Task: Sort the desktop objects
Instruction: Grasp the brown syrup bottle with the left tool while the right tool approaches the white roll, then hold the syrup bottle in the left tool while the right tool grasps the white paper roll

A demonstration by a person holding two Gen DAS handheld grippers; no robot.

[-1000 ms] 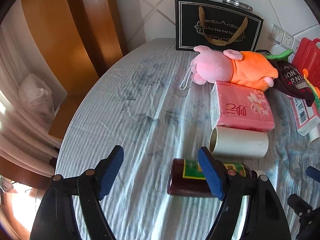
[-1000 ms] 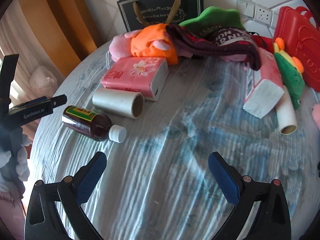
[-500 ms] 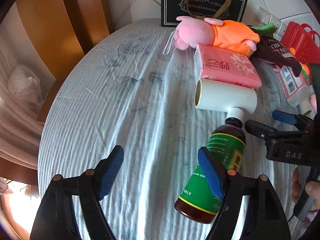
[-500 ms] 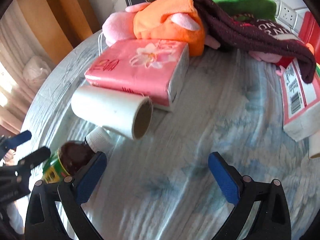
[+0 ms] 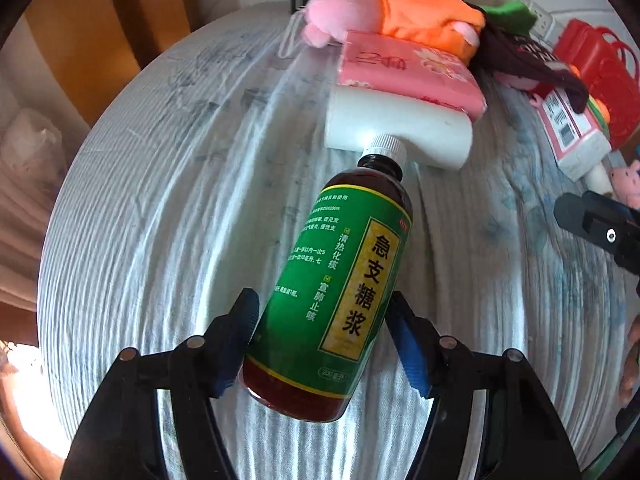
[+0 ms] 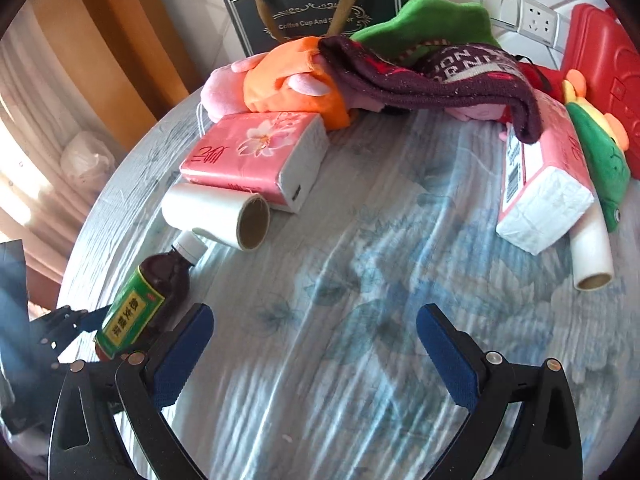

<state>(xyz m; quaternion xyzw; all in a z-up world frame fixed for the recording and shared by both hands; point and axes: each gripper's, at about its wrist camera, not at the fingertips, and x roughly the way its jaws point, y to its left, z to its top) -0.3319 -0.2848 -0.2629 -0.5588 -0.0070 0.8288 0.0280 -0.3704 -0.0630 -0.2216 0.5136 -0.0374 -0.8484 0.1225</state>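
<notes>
Half a second back the syrup bottle (image 5: 340,292) sat by one pad only; it now lies between both blue pads of the left gripper (image 5: 320,344), whose jaws are closing around its base, white cap ahead toward the paper roll (image 5: 396,132). Right gripper (image 6: 316,352) hangs wide open, nothing between its jaws, bottle just outside its left pad.

At twelve o'clock you see a black gift bag (image 6: 316,12) with pale trim and gold script. Your table's cloth (image 6: 360,280) is white with faded blue flowers. At nine o'clock, the brown bottle (image 5: 344,300) wears a green label with a yellow panel and a white cap. The tissue pack (image 6: 256,152) is pink with a blossom print; the roll (image 6: 212,212) is white.
</notes>
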